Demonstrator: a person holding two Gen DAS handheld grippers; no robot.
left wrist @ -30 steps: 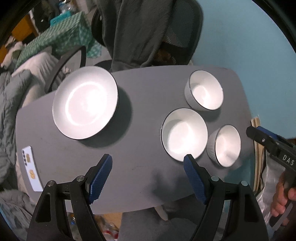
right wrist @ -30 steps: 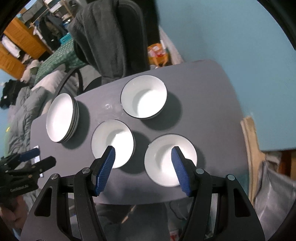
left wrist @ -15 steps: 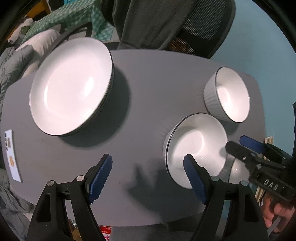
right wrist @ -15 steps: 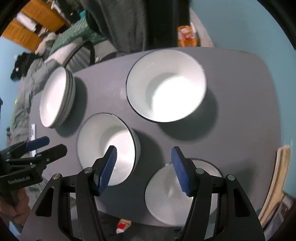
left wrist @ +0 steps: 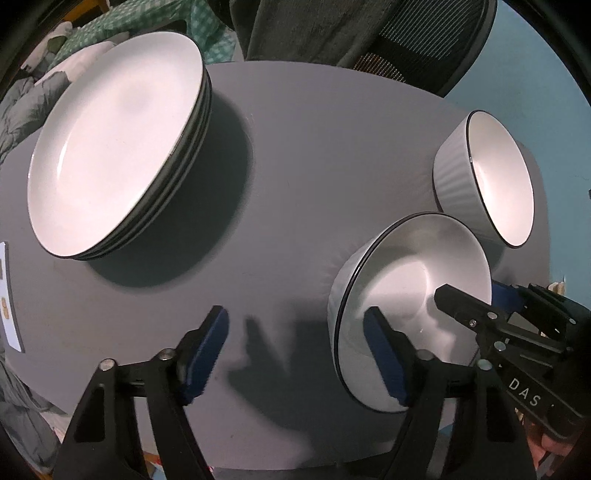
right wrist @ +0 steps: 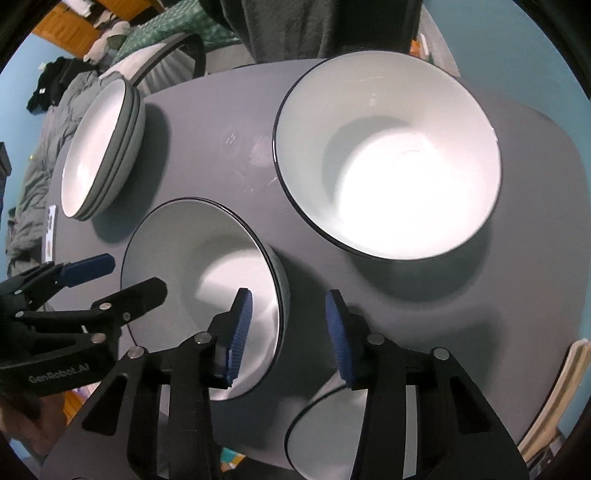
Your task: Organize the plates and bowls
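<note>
A stack of white plates [left wrist: 114, 155] with dark rims sits on the grey table [left wrist: 295, 166] at the left; it also shows in the right wrist view [right wrist: 99, 147]. A middle white bowl [left wrist: 413, 295] [right wrist: 199, 280] stands between both grippers. My left gripper [left wrist: 295, 354] is open, its right finger over the bowl's near rim. My right gripper [right wrist: 288, 332] is open and straddles the bowl's right rim. A larger bowl [right wrist: 388, 155] [left wrist: 487, 181] stands behind. A third bowl [right wrist: 325, 435] lies under my right gripper.
A white card [left wrist: 9, 295] lies at the table's left edge. A chair draped with a dark garment [left wrist: 351, 33] stands behind the table. A blue wall is at the right. Bedding and clutter are beyond the left side.
Both grippers have come down and closed in on the middle bowl from opposite sides. The bowls and plates have not moved.
</note>
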